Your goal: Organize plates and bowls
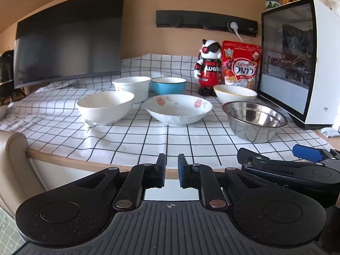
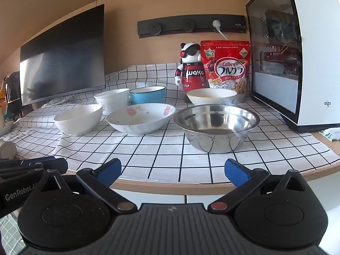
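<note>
On the checked bench (image 2: 170, 159), left to right: white bowl (image 2: 78, 119), floral plate (image 2: 140, 118), steel bowl (image 2: 215, 127). Left hand-held gripper (image 1: 171, 170) clenched, empty; right hand-held gripper (image 2: 173, 171) released, near the steel bowl.

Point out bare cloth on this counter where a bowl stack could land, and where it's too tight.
Free: the front strip of checked cloth between the counter edge and the steel bowl, floral dish and white bowl. Also the back left, below the monitor. Crowded: the back right, where blue bowl, gold-rimmed bowl, toy figure and cereal bag bunch.
</note>
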Motion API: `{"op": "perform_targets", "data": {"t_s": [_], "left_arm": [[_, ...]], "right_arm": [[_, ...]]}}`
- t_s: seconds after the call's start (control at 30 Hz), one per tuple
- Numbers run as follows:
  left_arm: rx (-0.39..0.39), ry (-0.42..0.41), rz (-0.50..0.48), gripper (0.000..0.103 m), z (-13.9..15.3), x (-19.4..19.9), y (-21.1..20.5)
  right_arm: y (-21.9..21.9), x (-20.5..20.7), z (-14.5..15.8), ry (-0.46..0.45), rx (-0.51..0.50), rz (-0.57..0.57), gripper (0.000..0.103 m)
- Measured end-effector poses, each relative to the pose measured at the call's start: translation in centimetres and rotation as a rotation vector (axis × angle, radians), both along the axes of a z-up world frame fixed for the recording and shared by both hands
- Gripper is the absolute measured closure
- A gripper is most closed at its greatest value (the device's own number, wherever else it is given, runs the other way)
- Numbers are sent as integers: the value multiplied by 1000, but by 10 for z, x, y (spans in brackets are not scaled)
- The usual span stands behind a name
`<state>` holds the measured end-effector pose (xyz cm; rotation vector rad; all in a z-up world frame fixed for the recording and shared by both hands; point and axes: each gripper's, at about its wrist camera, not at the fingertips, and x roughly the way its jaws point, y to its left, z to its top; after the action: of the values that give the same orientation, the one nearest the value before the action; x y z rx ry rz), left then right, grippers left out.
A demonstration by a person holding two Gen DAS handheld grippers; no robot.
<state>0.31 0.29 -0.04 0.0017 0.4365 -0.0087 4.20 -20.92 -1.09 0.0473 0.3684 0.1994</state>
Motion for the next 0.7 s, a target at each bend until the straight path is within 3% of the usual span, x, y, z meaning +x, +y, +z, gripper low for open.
{"op": "perform_targets", "data": {"t_s": [0.7], "left_arm": [[-16, -6, -2, 89, -2, 4, 1]], "right_arm": [[-1, 3, -1, 7, -8, 0, 0]]}}
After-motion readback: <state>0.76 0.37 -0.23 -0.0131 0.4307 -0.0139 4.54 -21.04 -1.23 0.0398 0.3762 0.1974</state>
